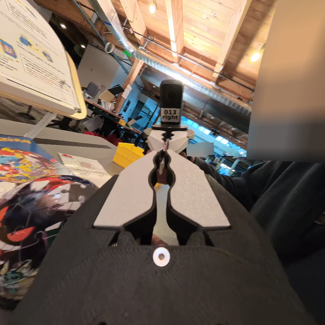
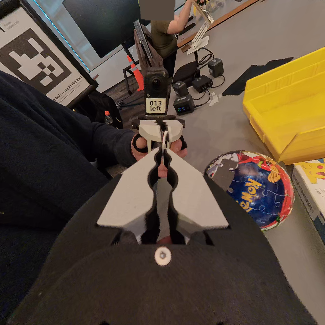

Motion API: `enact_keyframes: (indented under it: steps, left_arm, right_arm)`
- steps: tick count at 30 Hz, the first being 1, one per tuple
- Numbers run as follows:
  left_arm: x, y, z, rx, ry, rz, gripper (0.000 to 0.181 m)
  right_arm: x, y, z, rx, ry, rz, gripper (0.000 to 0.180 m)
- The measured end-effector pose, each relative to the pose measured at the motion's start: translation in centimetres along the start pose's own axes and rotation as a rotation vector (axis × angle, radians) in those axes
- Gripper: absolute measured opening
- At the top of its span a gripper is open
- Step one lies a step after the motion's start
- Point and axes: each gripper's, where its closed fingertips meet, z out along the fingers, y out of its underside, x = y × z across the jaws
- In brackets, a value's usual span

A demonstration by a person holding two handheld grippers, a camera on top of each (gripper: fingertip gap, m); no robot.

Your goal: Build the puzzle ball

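My left gripper (image 1: 161, 158) and right gripper (image 2: 162, 149) met tip to tip above the grey table (image 2: 219, 133), both jaws closed narrow on one thin puzzle piece (image 2: 164, 140) (mostly hidden). The half-built puzzle ball (image 2: 253, 190) sat beside the yellow bin (image 2: 284, 109).

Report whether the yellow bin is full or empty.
Empty, as far as visible: the yellow bin shows only bare yellow walls and floor in the right wrist view; its right part is out of frame.
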Motion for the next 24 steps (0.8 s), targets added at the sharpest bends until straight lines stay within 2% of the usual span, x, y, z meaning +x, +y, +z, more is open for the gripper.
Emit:
enact_keyframes:
  steps: [2,5,7,9,17,24]
  left_arm:
    - [-0.9,-0.3,-0.5,-0.015,-0.054,0.066,0.012]
    - [-3.5,-0.8,-2.1,-0.072,-0.206,0.226,0.035]
    - [-5.3,0.3,-3.0,-0.203,-0.293,0.397,0.042]
    - [-6.7,1.6,-3.4,-0.314,-0.338,0.482,0.047]
    - [-7.7,3.5,-3.1,-0.469,-0.38,0.723,0.048]
    - [-7.8,5.0,-2.9,-0.533,-0.379,0.845,0.047]
  right_arm:
    - [0.9,0.1,-0.1,-0.039,0.027,0.012,0.0]
    - [3.2,0.7,-0.2,-0.127,0.078,0.081,0.0]
    - [4.6,1.4,0.0,-0.212,0.118,0.104,0.0]
    - [6.0,2.2,0.3,-0.322,0.165,0.101,0.0]
    - [7.3,3.7,1.3,-0.572,0.201,0.171,0.0]
    - [7.8,3.8,1.7,-0.608,0.22,0.229,0.0]
